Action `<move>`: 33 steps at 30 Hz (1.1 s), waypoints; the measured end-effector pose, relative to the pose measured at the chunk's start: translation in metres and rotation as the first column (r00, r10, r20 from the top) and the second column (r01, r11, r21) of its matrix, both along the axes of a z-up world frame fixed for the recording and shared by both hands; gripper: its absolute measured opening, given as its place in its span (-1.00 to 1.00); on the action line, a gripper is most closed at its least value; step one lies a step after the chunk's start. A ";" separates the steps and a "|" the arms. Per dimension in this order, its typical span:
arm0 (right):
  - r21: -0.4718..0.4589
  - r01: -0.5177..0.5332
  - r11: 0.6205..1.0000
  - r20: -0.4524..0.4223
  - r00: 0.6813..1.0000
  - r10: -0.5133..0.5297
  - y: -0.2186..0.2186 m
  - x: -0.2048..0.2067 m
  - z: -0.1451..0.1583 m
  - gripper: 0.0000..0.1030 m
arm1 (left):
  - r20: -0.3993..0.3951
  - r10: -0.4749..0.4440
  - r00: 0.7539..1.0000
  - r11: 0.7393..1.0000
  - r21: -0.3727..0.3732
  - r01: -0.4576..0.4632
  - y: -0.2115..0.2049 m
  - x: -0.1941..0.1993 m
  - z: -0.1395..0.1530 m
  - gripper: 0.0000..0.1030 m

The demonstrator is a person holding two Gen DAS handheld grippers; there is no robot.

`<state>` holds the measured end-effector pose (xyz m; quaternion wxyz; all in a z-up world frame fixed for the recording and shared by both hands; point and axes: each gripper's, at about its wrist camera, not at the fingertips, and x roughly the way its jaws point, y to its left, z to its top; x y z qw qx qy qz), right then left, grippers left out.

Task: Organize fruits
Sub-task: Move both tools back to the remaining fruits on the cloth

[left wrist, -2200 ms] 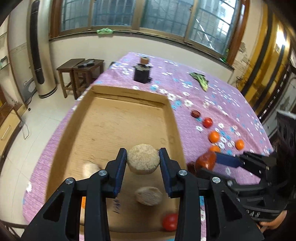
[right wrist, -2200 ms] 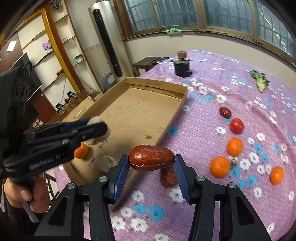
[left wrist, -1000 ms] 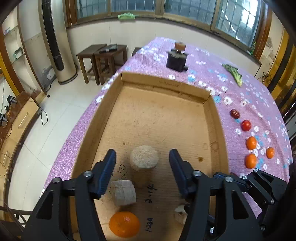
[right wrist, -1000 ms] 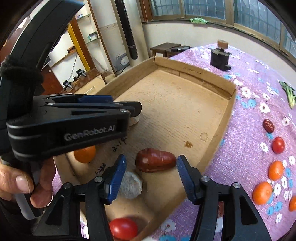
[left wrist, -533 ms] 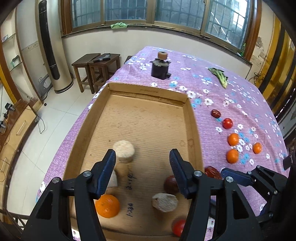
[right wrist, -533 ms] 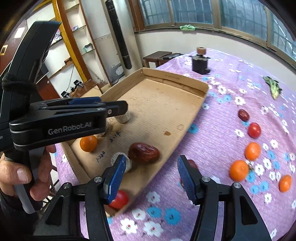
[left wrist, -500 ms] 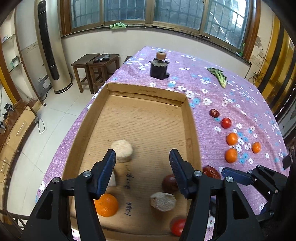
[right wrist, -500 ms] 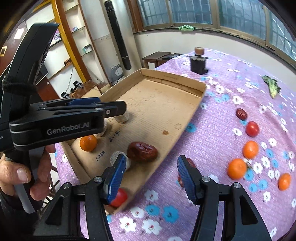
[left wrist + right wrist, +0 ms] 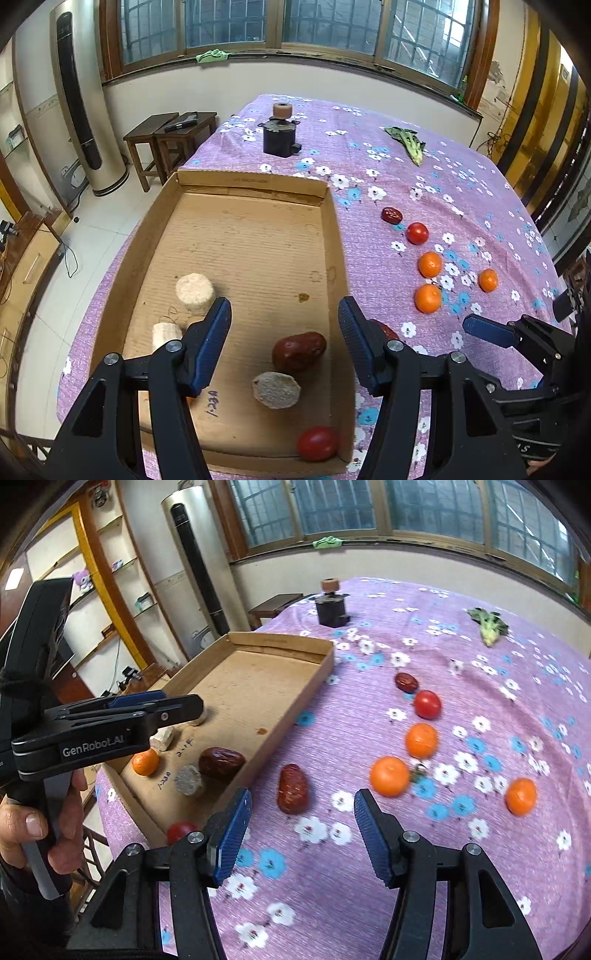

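A cardboard tray [image 9: 258, 184] lies on the purple flowered cloth. In it lie a big red date [image 9: 298, 350], a red tomato [image 9: 317, 443], three pale round chunks [image 9: 195, 291] and an orange [image 9: 146, 762]. My left gripper [image 9: 284, 343] is open and empty above the tray's near end. My right gripper [image 9: 303, 834] is open and empty over the cloth, just short of a second red date [image 9: 293, 789] outside the tray. Right of it lie three oranges [image 9: 389, 776], a tomato [image 9: 427, 704] and a small date [image 9: 406, 682].
A black holder with a brown roll [image 9: 279, 134] stands at the table's far end. A green vegetable [image 9: 408, 142] lies at the far right. Wooden stools [image 9: 166, 129] and a tall air conditioner [image 9: 81, 110] stand beyond the table's left edge.
Both grippers let go of their loads: the pale chunk and the big date now lie in the tray. The right gripper has swung right, out over the cloth toward the second date.
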<state>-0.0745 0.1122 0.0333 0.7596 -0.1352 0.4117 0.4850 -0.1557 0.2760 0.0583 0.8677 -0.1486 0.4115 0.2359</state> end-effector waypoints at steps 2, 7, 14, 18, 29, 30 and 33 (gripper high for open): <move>-0.001 0.012 1.000 0.000 1.000 -0.012 -0.008 0.002 -0.001 0.16 | -0.001 -0.008 1.000 1.000 0.001 0.008 -0.004 0.001 0.001 0.15; 0.000 0.040 0.999 0.001 0.999 -0.040 -0.023 0.006 -0.001 0.16 | 0.001 -0.028 1.000 1.000 -0.001 0.028 -0.014 0.004 0.002 0.15; -0.002 0.091 0.996 0.005 0.996 -0.091 -0.047 0.014 -0.002 0.16 | 0.012 -0.079 0.997 0.996 -0.030 0.080 -0.033 0.012 0.002 0.15; -0.006 0.123 0.992 0.003 0.992 -0.123 -0.061 0.022 -0.004 0.16 | 0.010 -0.119 0.993 0.992 -0.044 0.120 -0.047 0.020 -0.001 0.15; -0.024 0.252 0.968 -0.014 0.968 -0.252 -0.105 0.064 -0.021 0.16 | -0.020 -0.241 0.970 0.968 -0.082 0.238 -0.091 0.062 -0.020 0.15; -0.027 0.269 0.963 -0.013 0.963 -0.270 -0.108 0.071 -0.022 0.16 | -0.023 -0.246 0.969 0.966 -0.088 0.243 -0.093 0.066 -0.021 0.15; -0.034 0.304 0.952 -0.011 0.952 -0.305 -0.114 0.091 -0.027 0.16 | -0.026 -0.267 0.963 0.958 -0.117 0.262 -0.097 0.081 -0.030 0.15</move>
